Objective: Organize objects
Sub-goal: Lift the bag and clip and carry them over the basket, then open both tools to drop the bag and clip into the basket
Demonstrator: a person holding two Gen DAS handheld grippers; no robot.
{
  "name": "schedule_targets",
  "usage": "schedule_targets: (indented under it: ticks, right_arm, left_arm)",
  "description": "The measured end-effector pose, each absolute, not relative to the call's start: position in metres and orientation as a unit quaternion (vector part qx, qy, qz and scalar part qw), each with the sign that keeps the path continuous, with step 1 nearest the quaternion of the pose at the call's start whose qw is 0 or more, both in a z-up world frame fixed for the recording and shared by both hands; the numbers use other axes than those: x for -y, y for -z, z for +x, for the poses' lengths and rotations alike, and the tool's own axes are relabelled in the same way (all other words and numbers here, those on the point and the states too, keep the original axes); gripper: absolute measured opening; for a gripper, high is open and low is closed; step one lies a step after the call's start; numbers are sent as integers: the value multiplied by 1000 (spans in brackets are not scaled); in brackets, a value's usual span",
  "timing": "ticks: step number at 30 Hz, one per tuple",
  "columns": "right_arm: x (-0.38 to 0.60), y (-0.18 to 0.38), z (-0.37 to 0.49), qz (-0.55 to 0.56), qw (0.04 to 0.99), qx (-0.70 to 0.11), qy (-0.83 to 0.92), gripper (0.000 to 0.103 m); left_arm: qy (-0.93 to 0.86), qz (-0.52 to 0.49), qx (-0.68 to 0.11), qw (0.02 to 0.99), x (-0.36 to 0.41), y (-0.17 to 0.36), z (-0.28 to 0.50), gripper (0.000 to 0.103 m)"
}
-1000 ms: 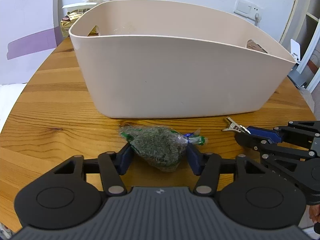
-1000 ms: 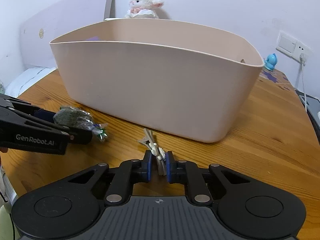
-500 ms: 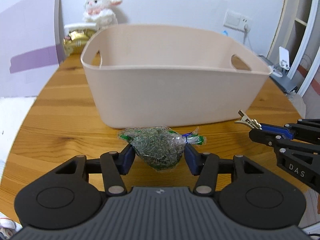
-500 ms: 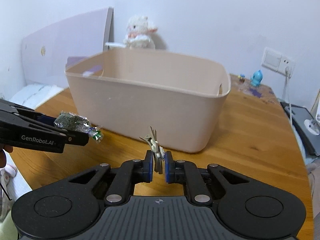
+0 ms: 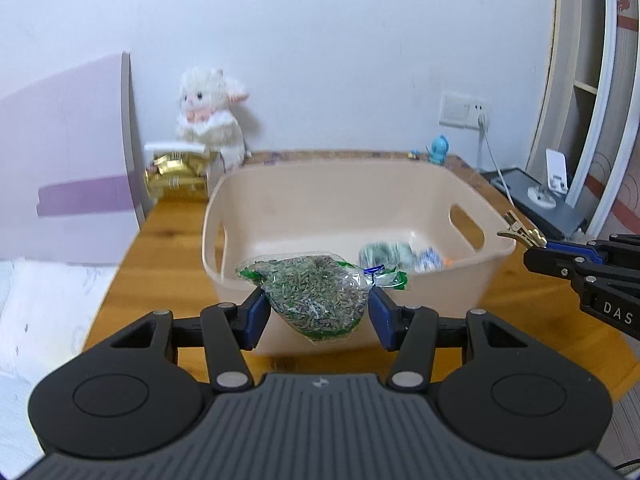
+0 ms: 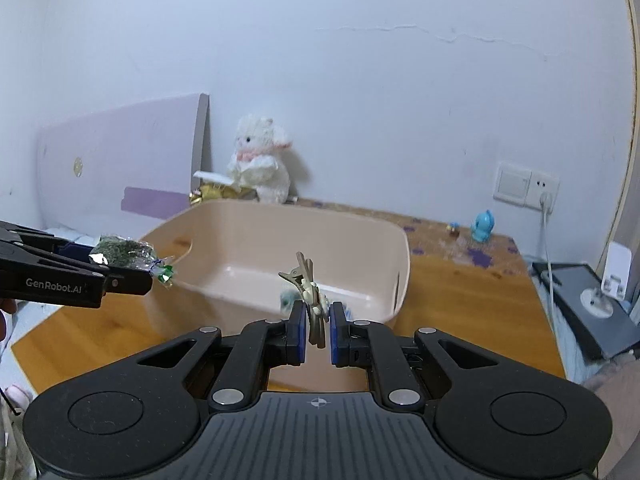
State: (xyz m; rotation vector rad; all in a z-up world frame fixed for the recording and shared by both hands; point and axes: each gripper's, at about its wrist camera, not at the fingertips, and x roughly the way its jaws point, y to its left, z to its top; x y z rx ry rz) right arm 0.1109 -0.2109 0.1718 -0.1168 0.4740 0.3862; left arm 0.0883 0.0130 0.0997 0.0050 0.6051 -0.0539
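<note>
Progress is looking decent: left gripper (image 5: 318,312) squeezing a seed packet (image 5: 316,292), right gripper (image 6: 318,334) pinching a hair clip (image 6: 308,292), both hovering near the half-filled basket (image 5: 496,254), drops pending.

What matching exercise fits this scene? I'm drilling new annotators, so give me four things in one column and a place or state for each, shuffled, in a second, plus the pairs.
Things:
1. bag of dried herbs
2. hair clip
3. plush lamb
4. blue figurine

Places or states:
A. standing on the table near the wall socket
B. clamped in the right gripper
C. sitting against the wall behind the beige bin
D. clamped in the left gripper

Pairs: 1-D, 2-B, 3-C, 4-A
</note>
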Motion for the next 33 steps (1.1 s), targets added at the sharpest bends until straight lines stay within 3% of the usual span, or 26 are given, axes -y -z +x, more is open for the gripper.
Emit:
schedule_targets:
  ticks: [10,28,31,33]
  right_arm:
    - [199,-182,164,-58,956,-225,-180,11]
    - [172,-130,233,-95,930,-316,-163,12]
    - [171,-124,235,-94,927,-326,-161,13]
    - [172,-121,234,-89,927,-328,-159,23]
  left_arm:
    - [7,21,-291,956,-4,-106,154,55]
    - [14,10,-413,911,8,-44,238,57]
    - [14,9,-421,907,6,-38,239,58]
    - [14,11,-420,907,6,-37,238,60]
